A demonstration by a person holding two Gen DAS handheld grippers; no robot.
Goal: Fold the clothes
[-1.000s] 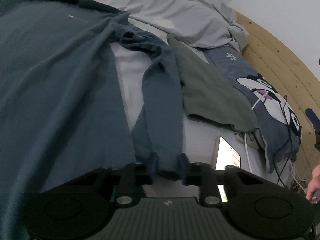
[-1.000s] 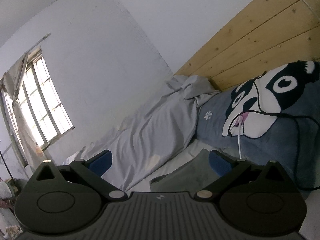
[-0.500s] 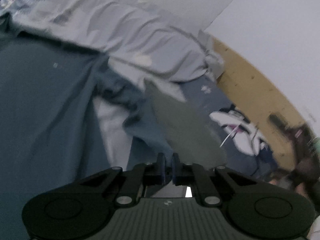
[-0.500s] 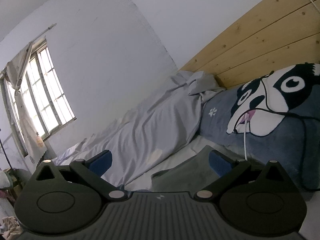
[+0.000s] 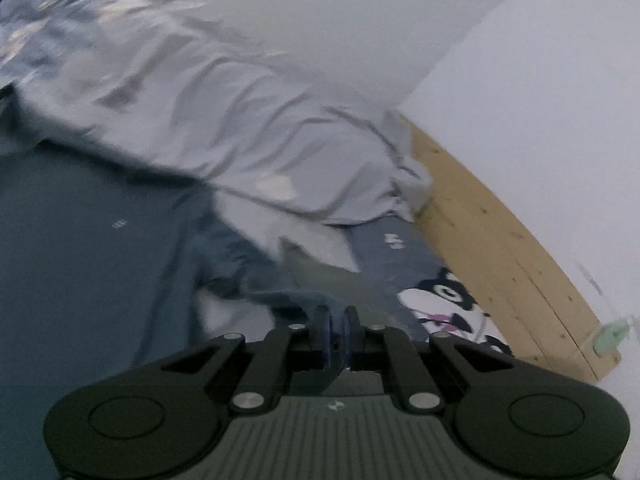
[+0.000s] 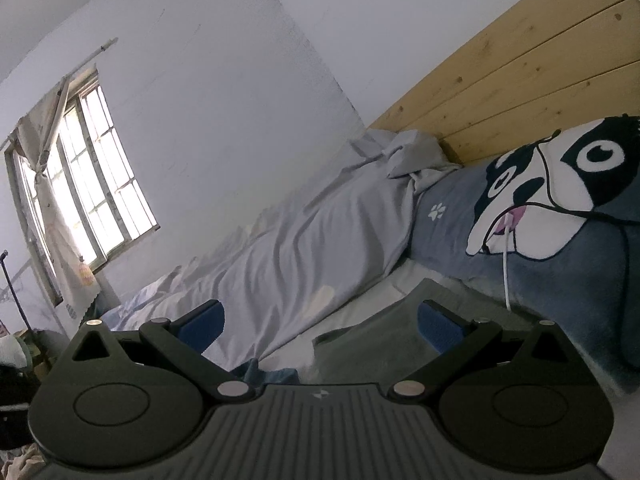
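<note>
Sleeve pinched for the fold

My left gripper (image 5: 336, 320) clamped the shirt (image 5: 80, 264) sleeve (image 5: 288, 298) at 12 o'clock; my right gripper (image 6: 320, 324) gaped, empty.

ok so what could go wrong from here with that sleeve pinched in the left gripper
1. The left gripper is shut on just the sleeve end of the blue shirt; the thin fabric could slip out.
2. The sleeve overlaps the green garment, which might get dragged along.
3. The right gripper is open and holds nothing, so the shirt could shift.
</note>
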